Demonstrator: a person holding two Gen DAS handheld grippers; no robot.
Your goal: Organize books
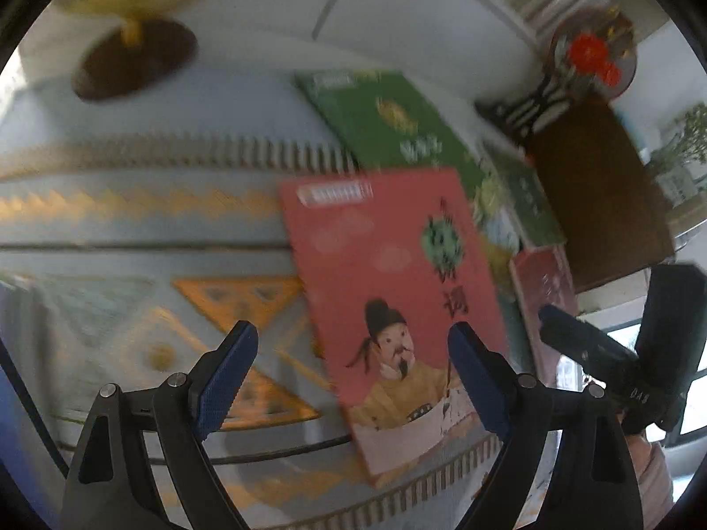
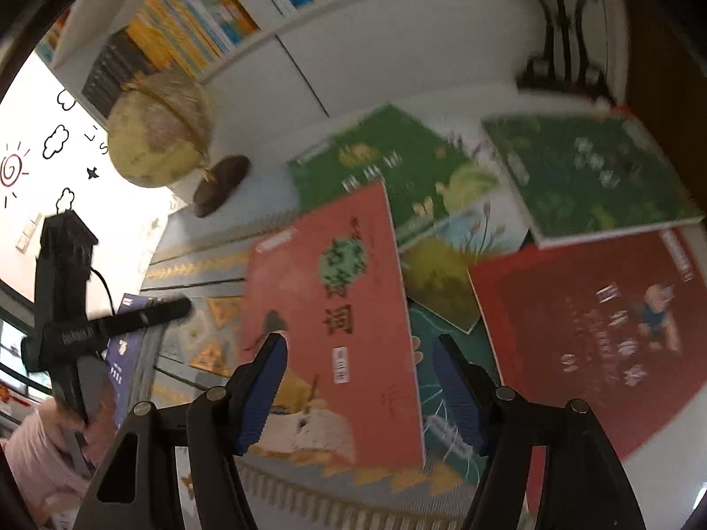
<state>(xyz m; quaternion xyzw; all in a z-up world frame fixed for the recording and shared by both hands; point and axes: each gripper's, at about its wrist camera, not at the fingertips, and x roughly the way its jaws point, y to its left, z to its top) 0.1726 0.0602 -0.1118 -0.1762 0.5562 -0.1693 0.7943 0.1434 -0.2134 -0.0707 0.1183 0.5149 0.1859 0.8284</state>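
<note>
Both the left hand-held gripper and right hand-held gripper hang wide open and empty over the salmon book, so closing mid-cover risks merely shoving it across the overlapping green book.

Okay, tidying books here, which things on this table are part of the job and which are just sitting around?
Part of the job:
- salmon-pink book
- light green book
- dark green book
- dark red book
- left gripper and right gripper, both open, holding nothing

Just sitting around:
- globe
- patterned tablecloth
- flower ornament on a stand
</note>
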